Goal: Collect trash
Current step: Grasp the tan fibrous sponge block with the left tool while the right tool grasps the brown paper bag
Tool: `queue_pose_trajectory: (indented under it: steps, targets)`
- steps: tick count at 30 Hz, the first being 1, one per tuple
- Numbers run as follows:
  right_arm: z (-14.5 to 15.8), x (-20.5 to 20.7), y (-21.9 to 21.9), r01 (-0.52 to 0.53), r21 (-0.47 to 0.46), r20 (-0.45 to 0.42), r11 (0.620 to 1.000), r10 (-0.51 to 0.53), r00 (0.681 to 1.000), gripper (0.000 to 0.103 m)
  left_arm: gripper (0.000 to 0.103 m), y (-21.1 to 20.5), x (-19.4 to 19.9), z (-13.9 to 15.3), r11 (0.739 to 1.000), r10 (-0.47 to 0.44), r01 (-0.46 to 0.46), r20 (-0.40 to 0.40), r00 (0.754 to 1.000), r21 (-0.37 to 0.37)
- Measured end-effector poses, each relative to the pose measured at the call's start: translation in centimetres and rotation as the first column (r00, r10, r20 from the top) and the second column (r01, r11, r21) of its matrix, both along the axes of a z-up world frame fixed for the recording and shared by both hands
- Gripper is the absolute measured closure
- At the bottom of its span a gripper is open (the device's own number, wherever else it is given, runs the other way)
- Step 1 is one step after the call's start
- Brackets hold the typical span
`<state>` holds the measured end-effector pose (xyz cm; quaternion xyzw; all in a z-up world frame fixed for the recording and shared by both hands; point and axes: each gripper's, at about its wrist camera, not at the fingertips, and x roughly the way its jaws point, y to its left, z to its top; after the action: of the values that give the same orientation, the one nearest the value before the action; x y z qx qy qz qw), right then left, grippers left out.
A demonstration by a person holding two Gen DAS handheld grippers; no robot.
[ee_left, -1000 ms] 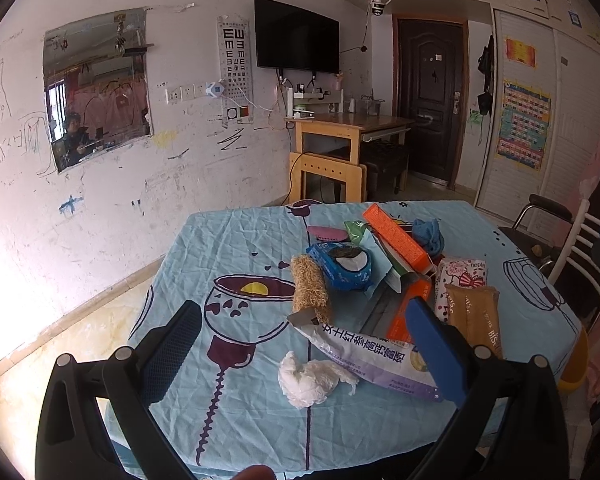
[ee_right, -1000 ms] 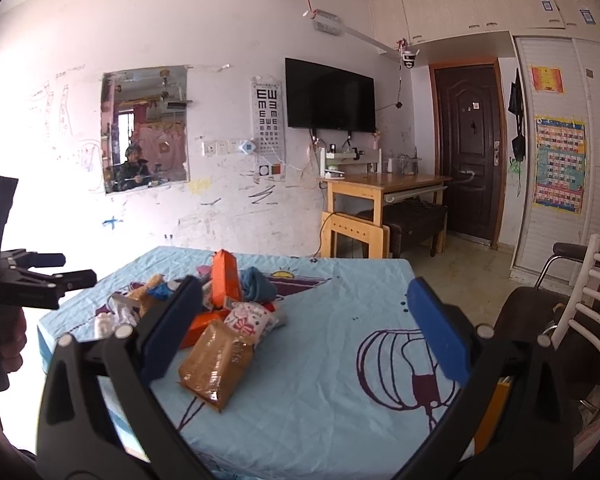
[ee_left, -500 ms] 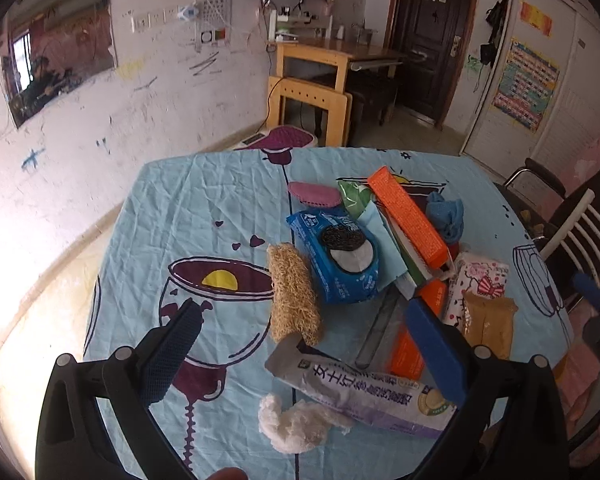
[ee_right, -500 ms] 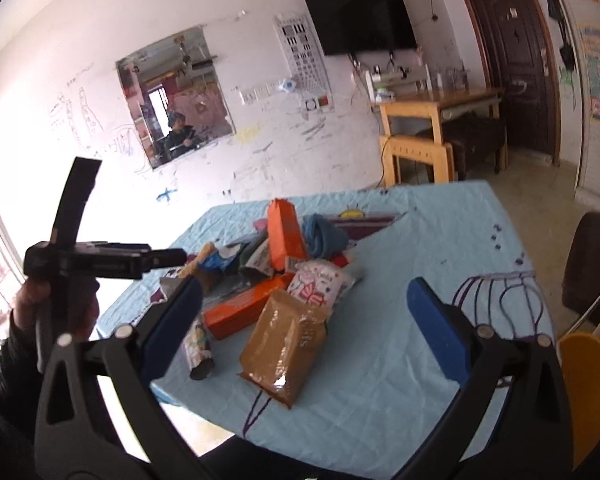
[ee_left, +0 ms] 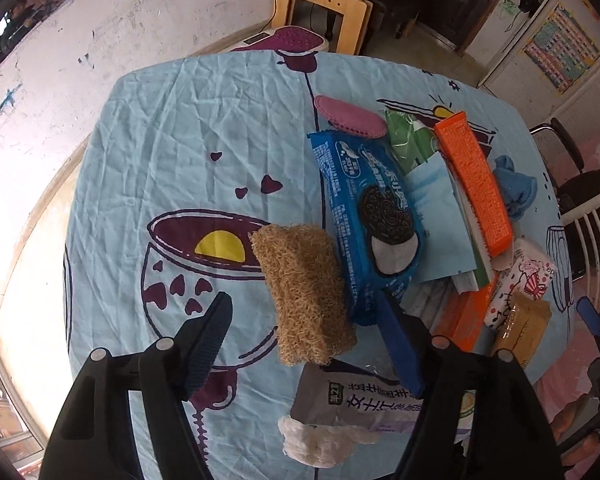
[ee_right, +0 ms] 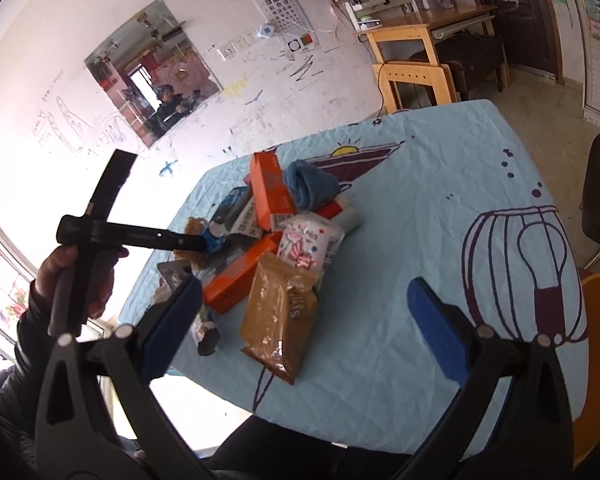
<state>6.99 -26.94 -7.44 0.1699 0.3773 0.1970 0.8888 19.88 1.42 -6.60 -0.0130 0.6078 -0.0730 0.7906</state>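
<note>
The left gripper (ee_left: 304, 344) hangs over the near edge of the table (ee_left: 172, 136), its blue pads spread wide with nothing between them. Just ahead at twelve o'clock lies the loofah scrubber (ee_left: 306, 292), and below the pads, at six o'clock, a crumpled tissue (ee_left: 320, 442) rests against a grey snack wrapper (ee_left: 364, 400). At one o'clock the blue cookie packet (ee_left: 370, 220) runs away from the pads; at two o'clock an orange box (ee_left: 476, 184) leans on folded papers, with a blue cloth (ee_left: 514, 190) beyond it.

The tissue and wrapper look like the likeliest trash, though which piece is meant cannot be told from here. Both should be very light and soft: the tissue will crush, so pinch its bulk from above; the wrapper is slick film, best taken at its loose flattened end.

The right gripper (ee_right: 304, 324), also agape and empty, hovers off the table's near corner, with a brown pouch (ee_right: 278, 316) at twelve o'clock.
</note>
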Motion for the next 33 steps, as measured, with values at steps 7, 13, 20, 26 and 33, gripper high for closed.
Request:
queue_pose_trajectory:
  steps: [7, 13, 20, 26, 33]
  targets:
    - [0.2, 0.4, 0.5, -0.004, -0.028, -0.007, 1.0, 0.004, 1.0, 0.005, 0.057, -0.4, -0.1, 0.1, 0.999, -0.019, 0.02, 0.002, 1.0, -0.042]
    - [0.9, 0.8, 1.7, -0.017, -0.057, -0.011, 0.998, 0.016, 1.0, 0.005, 0.063, 1.4, -0.8, 0.8, 0.991, -0.004, 0.006, 0.015, 1.0, -0.133]
    - [1.4, 1.6, 2.9, -0.023, -0.033, -0.039, 0.999, 0.022, 0.999, 0.005, 0.078, 2.8, -1.3, 0.9, 0.991, -0.02, 0.026, 0.049, 0.999, -0.132]
    - [1.6, 1.4, 4.1, -0.022, -0.065, -0.038, 0.998, 0.02, 0.999, 0.005, 0.079, 3.7, -0.3, 0.4, 0.976, -0.014, 0.014, 0.001, 1.0, -0.219]
    - [1.4, 1.6, 4.7, -0.023, -0.072, -0.059, 0.997, 0.019, 0.998, 0.005, 0.077, 3.4, 0.2, 0.1, 0.976, -0.032, 0.031, -0.001, 0.999, -0.218]
